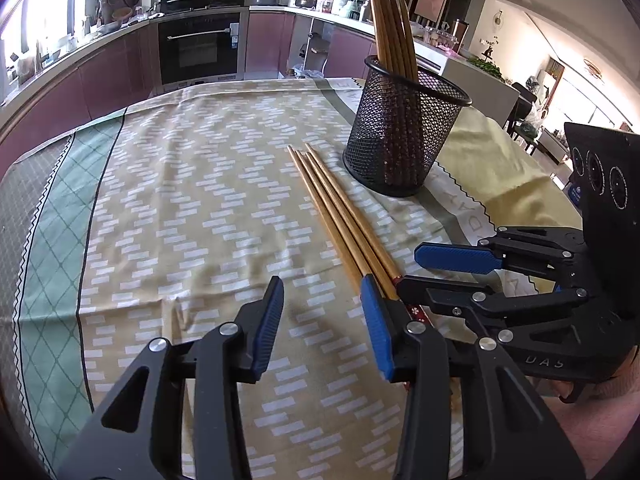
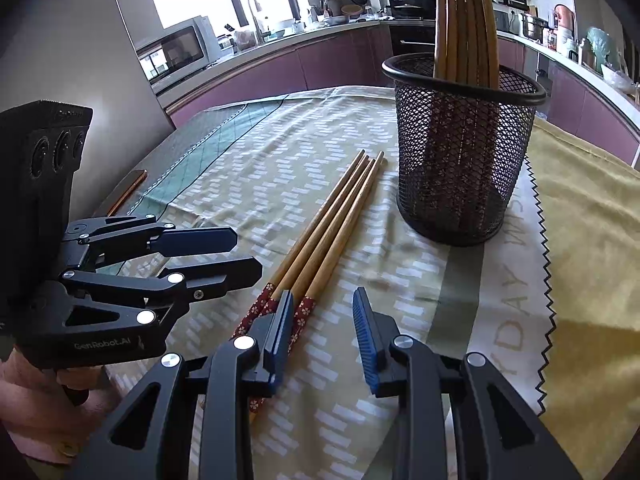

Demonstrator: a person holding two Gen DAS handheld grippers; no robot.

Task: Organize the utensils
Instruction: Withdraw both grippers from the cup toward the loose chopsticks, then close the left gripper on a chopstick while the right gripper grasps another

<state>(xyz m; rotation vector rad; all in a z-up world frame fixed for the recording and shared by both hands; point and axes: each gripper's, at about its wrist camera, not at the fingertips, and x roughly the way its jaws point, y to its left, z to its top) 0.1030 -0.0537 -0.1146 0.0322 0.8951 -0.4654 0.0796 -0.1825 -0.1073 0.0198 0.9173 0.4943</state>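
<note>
Several loose wooden chopsticks [image 1: 340, 208] [image 2: 332, 216] lie side by side on the patterned tablecloth, their red flowered ends towards me. Beyond them a black mesh holder [image 1: 400, 136] [image 2: 460, 160] stands upright with several chopsticks in it [image 1: 390, 20] [image 2: 464, 24]. My left gripper [image 1: 322, 320] [image 2: 248, 254] is open and empty, just left of the loose chopsticks' near ends. My right gripper [image 2: 322, 328] [image 1: 412, 272] is open over those red ends. Its left finger covers some of them, and one chopstick shows inside the gap beside the left pad, with the pads not pressing it.
The tablecloth [image 1: 180, 200] covers the table, with a yellow cloth [image 2: 580, 220] under its right side. A thin orange-edged object [image 2: 128, 192] lies near the table's far left edge. A hand [image 2: 36, 400] holds the left gripper. Kitchen counters and an oven [image 1: 200, 48] stand beyond.
</note>
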